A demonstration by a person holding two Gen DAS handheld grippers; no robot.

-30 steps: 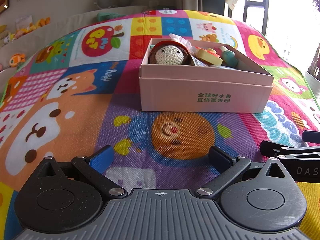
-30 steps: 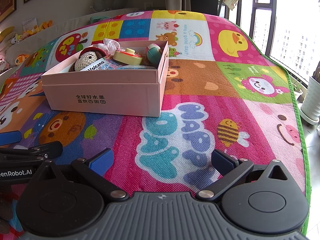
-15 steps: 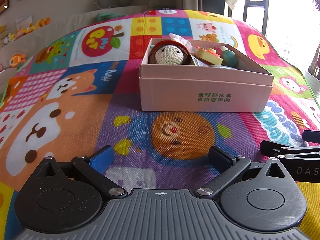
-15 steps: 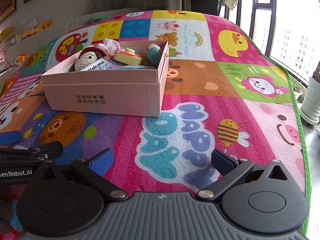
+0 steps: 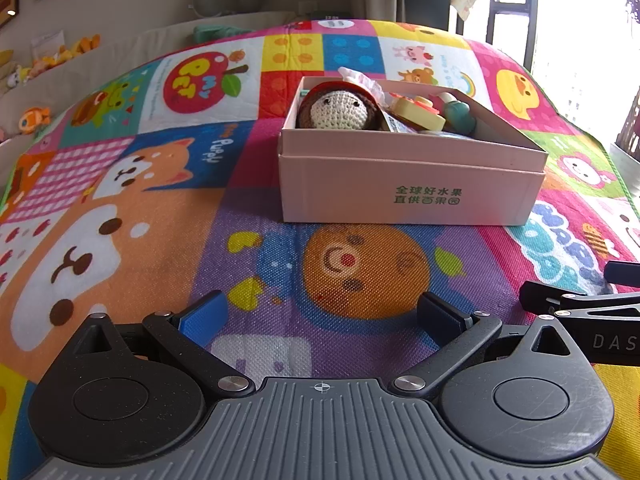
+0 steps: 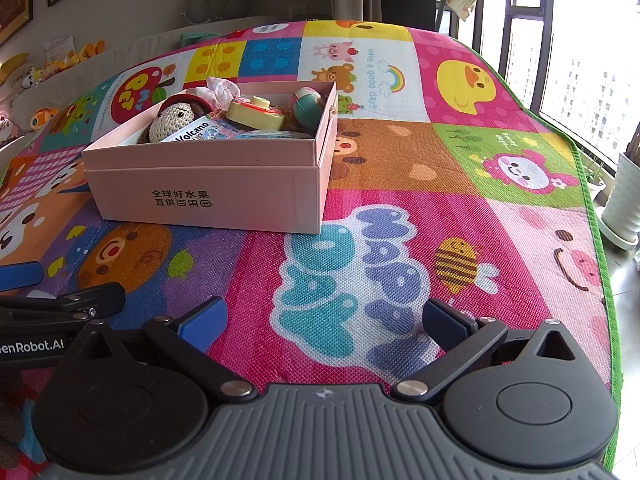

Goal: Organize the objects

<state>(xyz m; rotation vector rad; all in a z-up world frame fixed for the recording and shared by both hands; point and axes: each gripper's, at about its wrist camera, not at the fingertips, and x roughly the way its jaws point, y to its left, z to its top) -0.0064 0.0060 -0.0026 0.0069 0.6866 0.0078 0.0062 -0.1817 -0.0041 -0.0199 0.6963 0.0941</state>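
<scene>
The pink box (image 5: 412,184) stands on the colourful play mat (image 5: 160,216), far from both tools. Inside it lie a crochet doll (image 5: 338,110), a yellow toy camera (image 6: 256,114) and a teal ball (image 6: 308,106). The left tool (image 5: 322,314) and the right tool (image 6: 324,318) are spread wide — both hold nothing, low over the mat.

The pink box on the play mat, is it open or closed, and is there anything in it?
Open and filled. The pink box has no lid on top, and a crocheted doll, a yellow toy camera and a teal ball show above its rim.
</scene>
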